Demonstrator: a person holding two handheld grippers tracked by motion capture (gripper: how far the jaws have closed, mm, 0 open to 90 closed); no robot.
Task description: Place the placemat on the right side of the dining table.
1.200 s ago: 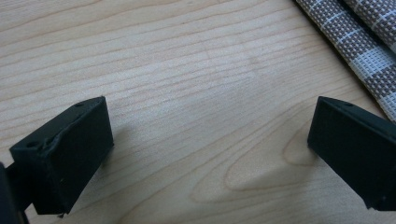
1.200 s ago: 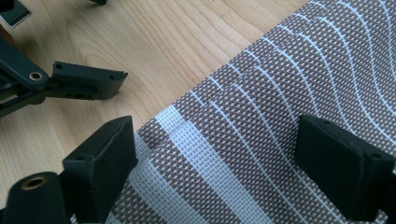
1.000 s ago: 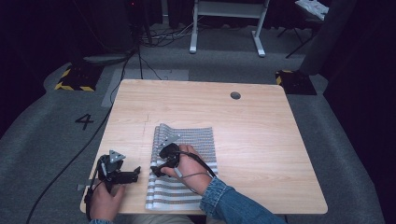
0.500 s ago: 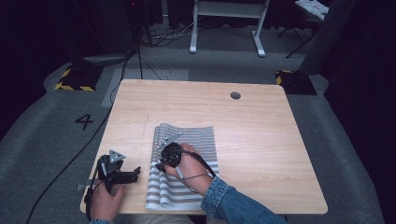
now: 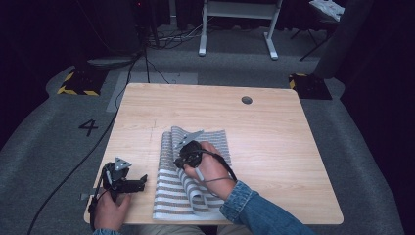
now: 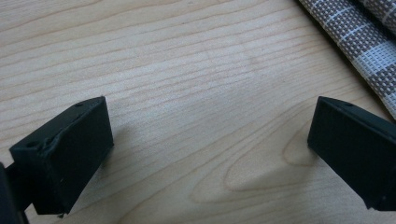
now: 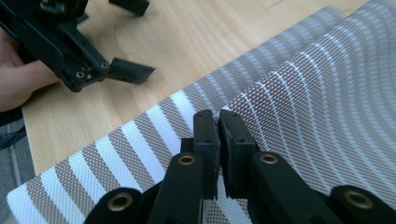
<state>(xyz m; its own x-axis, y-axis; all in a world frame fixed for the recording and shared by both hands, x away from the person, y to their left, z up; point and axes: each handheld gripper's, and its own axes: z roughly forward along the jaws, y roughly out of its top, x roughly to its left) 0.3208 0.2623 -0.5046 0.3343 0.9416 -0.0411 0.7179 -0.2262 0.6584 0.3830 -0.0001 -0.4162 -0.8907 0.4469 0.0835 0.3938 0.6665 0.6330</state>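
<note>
Striped grey-and-white woven mesh mat (image 5: 193, 181) lies on the light wooden worktop (image 5: 274, 142), near the person's edge, left of centre. Its left part is lifted and curled over into a fold; the rest lies flat.

Right gripper (image 7: 218, 122): jaws pressed together on the raised edge of the mat, a thin layer of mesh pinched between them. In the high view this gripper (image 5: 182, 157) sits over the mat's left half, the hand behind it resting on the fabric.

Left gripper (image 6: 210, 135): jaws spread wide, nothing between them, bare wood below. It sits just off the mat's left edge, near the worktop's front-left corner (image 5: 139, 182). Mat edge visible at the upper right of the left gripper view (image 6: 359, 37).

Judgement: a fold of the mat appears to be in hand, one side carried over.

Risks from here:
- The pinch is narrow and at one point only. The stiff mesh may slip free if pulled quickly.
- With one corner led and the other loose, the fold could land skewed, edges out of line.
- The hand's weight on the mat may drag the lower layer along.
- The mat lies close to the front edge; a pull toward the person could slide it off.
</note>
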